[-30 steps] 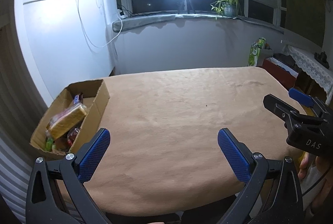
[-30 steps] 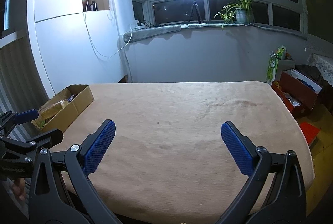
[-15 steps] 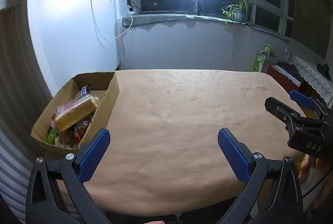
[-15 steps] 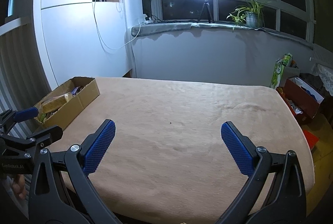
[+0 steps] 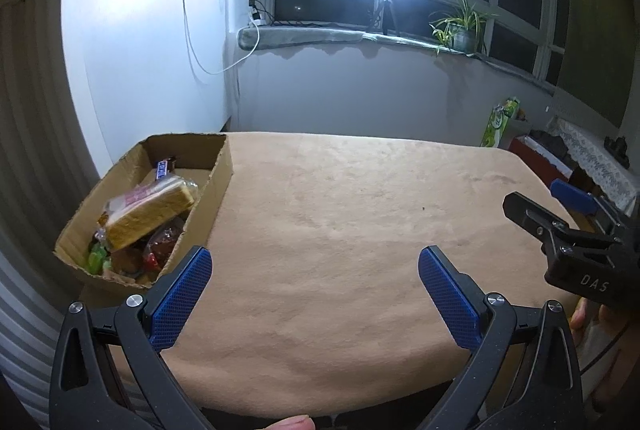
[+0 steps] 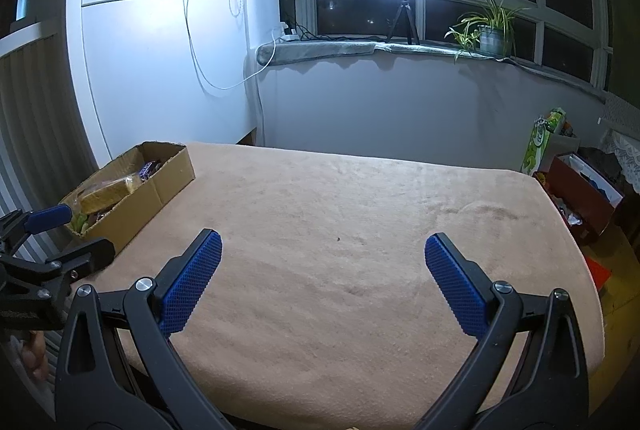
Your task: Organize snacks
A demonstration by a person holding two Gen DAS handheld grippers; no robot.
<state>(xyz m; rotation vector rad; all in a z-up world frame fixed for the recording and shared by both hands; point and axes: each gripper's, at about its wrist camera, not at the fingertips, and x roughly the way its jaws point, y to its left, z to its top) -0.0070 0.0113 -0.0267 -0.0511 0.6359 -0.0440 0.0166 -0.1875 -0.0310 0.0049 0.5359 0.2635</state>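
Broad bench point(image 5: 340, 230) under a tan cloth, bare across its whole spread. At its far-left corner, an open cardboard box point(image 5: 218, 186), packed: a wrapped loaf of sliced bread point(image 5: 150, 212) slanting on top, a dark candy bar point(image 5: 163, 167) behind it against the far wall, a heap of small red and green wrapped snacks point(image 5: 132, 254) underneath at the near end. No snack seen loose on the cloth in either view. So: snacks gathered in the box, which fits equally a sorting already finished or a box of snacks waiting to be laid out; not settled by these views, hence no particular next move to name.

Left gripper point(image 5: 315, 284) held low over the near edge, nearest the box, fingers point(image 5: 182, 296) spread wide, nothing between them. Right gripper point(image 6: 323, 280) likewise over the near edge, toward the middle, fingers point(image 6: 456, 288) spread wide and empty.

Whichever way it goes, any reach into the box likely suits the left side, with the soft bread loaf on top calling for a light squeeze across its narrow sides.
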